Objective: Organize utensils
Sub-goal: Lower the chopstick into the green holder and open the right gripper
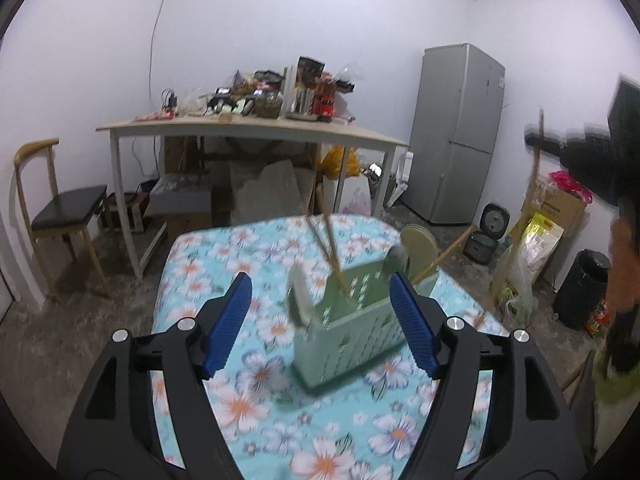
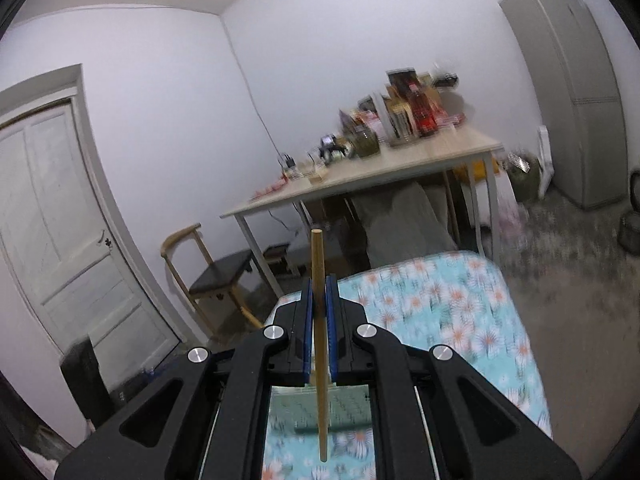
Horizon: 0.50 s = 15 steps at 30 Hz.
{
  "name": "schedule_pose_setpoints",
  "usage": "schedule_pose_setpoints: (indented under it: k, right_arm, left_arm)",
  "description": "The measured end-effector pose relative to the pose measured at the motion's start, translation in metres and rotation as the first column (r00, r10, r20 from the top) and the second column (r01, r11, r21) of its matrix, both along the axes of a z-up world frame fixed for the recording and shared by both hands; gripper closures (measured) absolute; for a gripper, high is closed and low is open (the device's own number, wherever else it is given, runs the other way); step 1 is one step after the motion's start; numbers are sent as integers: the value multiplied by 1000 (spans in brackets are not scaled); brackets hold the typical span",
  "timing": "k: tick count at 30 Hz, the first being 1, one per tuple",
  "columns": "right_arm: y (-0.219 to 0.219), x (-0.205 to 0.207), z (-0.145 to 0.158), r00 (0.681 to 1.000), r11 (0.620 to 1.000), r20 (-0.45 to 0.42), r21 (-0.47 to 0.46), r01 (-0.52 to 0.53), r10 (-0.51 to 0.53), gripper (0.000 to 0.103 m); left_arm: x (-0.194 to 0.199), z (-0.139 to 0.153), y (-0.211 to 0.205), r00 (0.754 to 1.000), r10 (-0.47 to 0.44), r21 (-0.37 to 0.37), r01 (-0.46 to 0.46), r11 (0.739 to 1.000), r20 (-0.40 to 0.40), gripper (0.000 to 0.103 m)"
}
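A pale green slotted utensil holder (image 1: 352, 328) stands on the floral tablecloth (image 1: 248, 400), holding chopsticks (image 1: 328, 252), a white utensil (image 1: 298, 292) and round-headed utensils (image 1: 416, 244). My left gripper (image 1: 320, 292) is open, its blue pads (image 1: 232, 312) on either side of the holder, just in front of it. My right gripper (image 2: 319, 296) is shut on a single wooden chopstick (image 2: 318, 264), held upright above the table. The holder shows blurred below it in the right wrist view (image 2: 320, 408). In the left wrist view the right gripper appears blurred, high at the right (image 1: 576, 152).
A wooden table (image 1: 256, 128) loaded with bottles and packets stands behind. A chair (image 1: 60, 216) is at the left, a grey fridge (image 1: 460, 132) at the right, with boxes, bags and a black bin (image 1: 584, 288) on the floor. A white door (image 2: 52, 220) shows in the right wrist view.
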State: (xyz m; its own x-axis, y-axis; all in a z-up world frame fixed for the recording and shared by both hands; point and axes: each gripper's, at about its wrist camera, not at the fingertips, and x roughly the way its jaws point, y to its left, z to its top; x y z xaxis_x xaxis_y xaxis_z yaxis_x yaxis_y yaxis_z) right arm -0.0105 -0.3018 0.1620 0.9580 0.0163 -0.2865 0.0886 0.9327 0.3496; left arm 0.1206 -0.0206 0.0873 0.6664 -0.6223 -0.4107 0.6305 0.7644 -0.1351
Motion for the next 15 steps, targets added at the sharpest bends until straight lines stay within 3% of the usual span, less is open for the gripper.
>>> schedule_pose_setpoints:
  k: [8, 15]
  right_arm:
    - [16, 43, 34, 998, 995, 62, -97, -5, 11, 96]
    - [27, 94, 20, 1000, 989, 23, -147, -5, 8, 96]
  left_arm:
    - [-1, -36, 21, 995, 15, 19, -13, 1000, -98, 35]
    - [-1, -48, 21, 993, 9, 31, -6, 1000, -116, 35]
